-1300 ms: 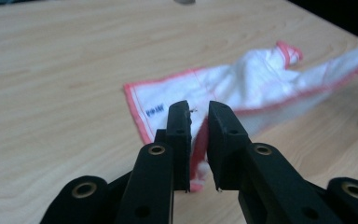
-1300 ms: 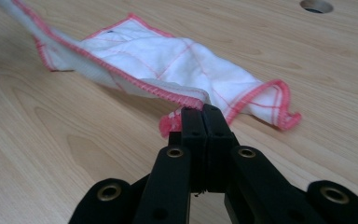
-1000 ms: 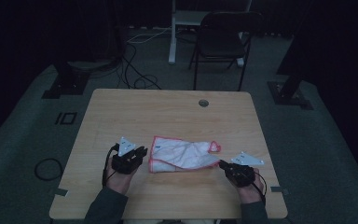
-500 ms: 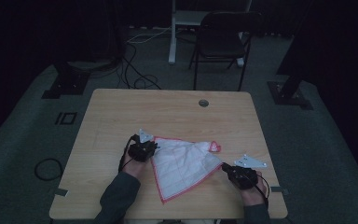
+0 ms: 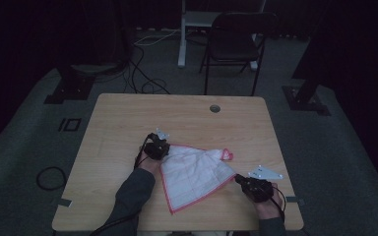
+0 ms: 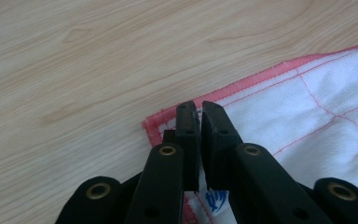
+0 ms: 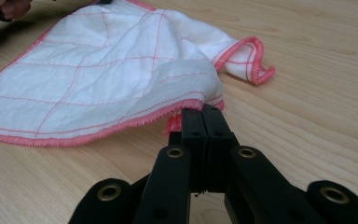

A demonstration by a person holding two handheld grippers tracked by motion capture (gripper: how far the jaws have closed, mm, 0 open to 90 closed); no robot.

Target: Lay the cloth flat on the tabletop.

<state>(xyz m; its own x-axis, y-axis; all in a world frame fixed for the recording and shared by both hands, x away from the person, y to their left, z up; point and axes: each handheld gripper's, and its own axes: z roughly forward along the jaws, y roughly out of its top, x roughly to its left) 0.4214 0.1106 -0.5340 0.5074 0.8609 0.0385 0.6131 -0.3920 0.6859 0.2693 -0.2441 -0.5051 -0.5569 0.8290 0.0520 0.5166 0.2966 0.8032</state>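
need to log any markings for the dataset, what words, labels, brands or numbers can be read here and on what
No text can be read in full.
Blue print on the white cloth with the pink hem, close behind the jaws of the left hand-held gripper: a small mark at, partly hidden by the jaws and too cut off to read.
Wooden table, right hand-held gripper, chair: no lettering to make out.
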